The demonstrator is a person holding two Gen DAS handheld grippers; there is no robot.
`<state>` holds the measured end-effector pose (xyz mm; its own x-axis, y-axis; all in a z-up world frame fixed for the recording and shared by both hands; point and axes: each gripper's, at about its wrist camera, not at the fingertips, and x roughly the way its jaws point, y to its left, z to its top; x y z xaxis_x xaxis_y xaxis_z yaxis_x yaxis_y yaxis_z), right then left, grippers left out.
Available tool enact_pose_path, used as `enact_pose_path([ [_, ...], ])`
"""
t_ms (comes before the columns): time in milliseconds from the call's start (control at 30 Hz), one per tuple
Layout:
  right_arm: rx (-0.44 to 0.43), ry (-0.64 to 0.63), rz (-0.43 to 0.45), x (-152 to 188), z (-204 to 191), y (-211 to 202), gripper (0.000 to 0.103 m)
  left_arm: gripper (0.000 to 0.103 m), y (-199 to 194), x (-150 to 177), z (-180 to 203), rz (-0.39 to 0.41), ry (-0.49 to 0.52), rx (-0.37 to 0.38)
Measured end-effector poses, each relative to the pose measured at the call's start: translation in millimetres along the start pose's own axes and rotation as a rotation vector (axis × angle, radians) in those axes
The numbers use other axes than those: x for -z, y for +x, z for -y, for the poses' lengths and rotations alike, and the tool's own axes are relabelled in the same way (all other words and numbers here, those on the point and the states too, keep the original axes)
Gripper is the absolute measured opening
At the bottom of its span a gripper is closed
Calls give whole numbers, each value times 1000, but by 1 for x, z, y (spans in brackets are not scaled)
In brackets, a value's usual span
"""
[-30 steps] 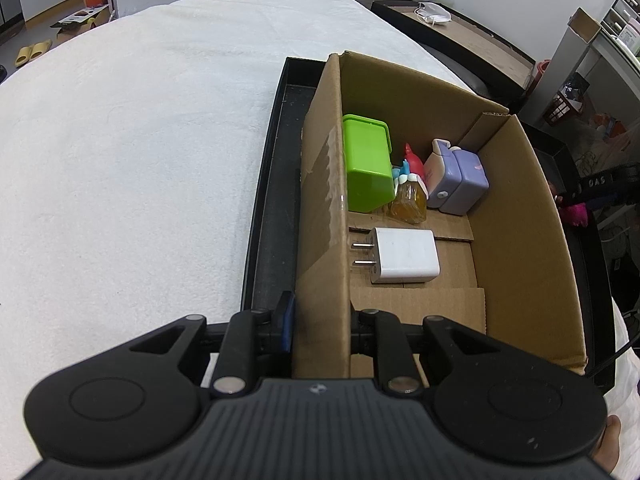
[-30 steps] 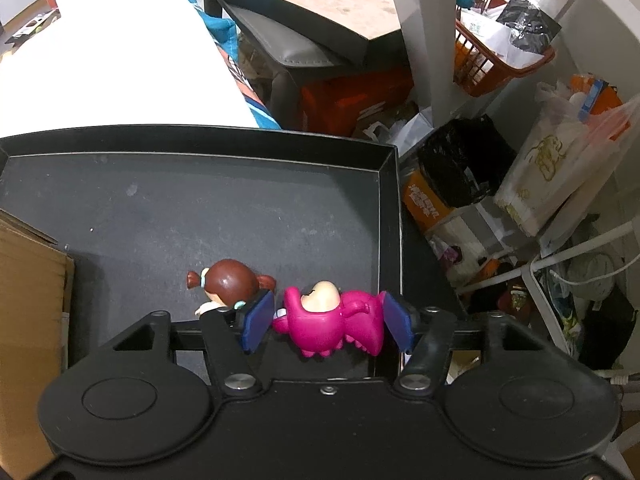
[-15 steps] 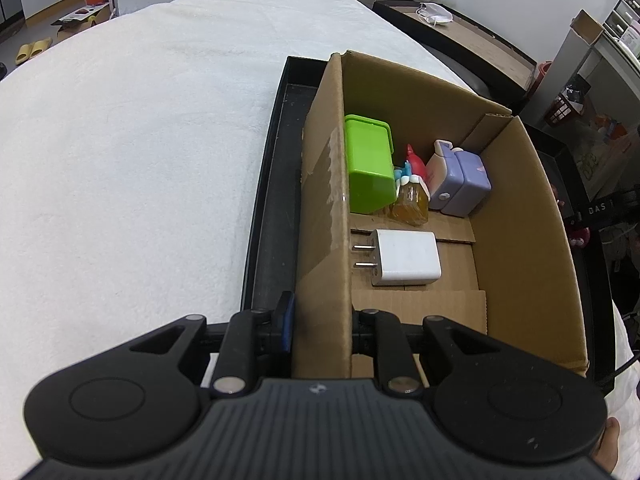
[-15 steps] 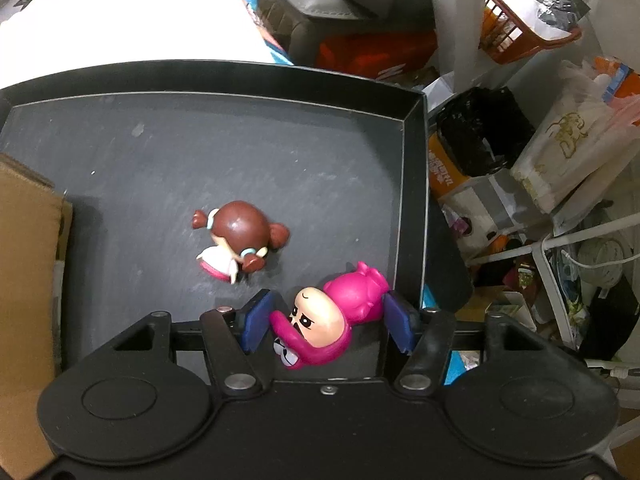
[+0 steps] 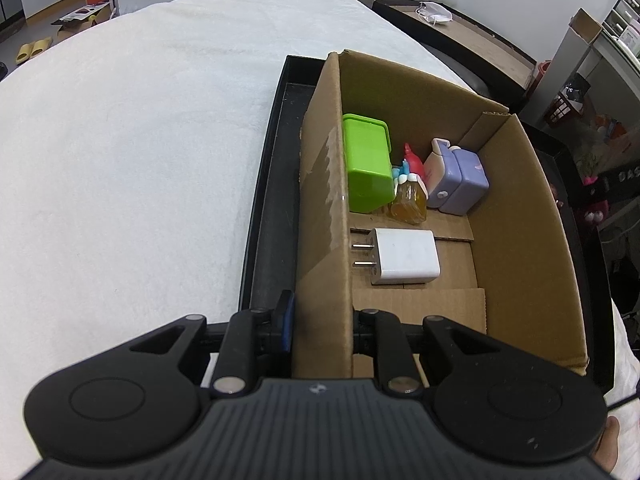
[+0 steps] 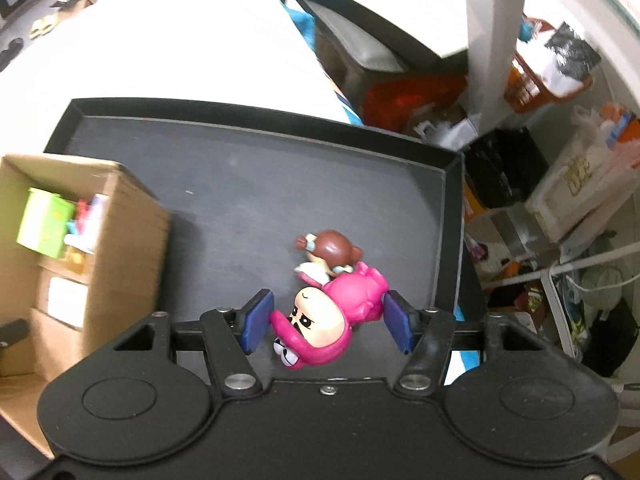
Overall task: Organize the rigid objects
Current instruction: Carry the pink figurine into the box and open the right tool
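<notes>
My left gripper (image 5: 322, 320) is shut on the near left wall of the open cardboard box (image 5: 520, 240), one finger outside and one inside. In the box lie a green case (image 5: 368, 168), a white charger (image 5: 404, 257), a small amber bottle (image 5: 408, 200) and a purple toy (image 5: 460, 184). My right gripper (image 6: 328, 322) is shut on a pink figurine (image 6: 340, 308), which hangs tilted, face up, above the black tray (image 6: 280, 184). A brown-haired figurine (image 6: 330, 250) lies on the tray just beyond it. The box (image 6: 120, 248) stands at the tray's left.
The black tray (image 5: 264, 216) sits on a white bedcover (image 5: 140, 160). Beyond the tray's right rim the floor is crowded with bags (image 6: 580, 192), a red basket (image 6: 536, 88) and a white post (image 6: 492, 40). A dark bench (image 5: 472, 40) stands behind the box.
The right gripper has risen with the pink figurine, lifting it off the tray and tipping it face up. The cardboard box has come into its view at left. The left gripper has not moved.
</notes>
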<state>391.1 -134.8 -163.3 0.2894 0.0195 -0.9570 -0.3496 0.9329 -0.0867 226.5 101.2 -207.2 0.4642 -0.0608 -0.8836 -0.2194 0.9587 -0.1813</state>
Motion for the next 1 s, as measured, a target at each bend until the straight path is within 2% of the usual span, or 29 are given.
enact_pose_path([
  [233,-25,-28,45,-6,-21,-31,59,19,-1,0,2,6,0,-5],
  [367,-41,-45,70,-6,-31,-47,59,19,-8,2,4,47,9,-6],
  [600,-62,-81,104,-6,-53,-74,59,18,-15,7,6,60,26,-14],
  [1000,-106,-193,95,2,-102,-92,59,17,-24,13,7,85,45,-10],
])
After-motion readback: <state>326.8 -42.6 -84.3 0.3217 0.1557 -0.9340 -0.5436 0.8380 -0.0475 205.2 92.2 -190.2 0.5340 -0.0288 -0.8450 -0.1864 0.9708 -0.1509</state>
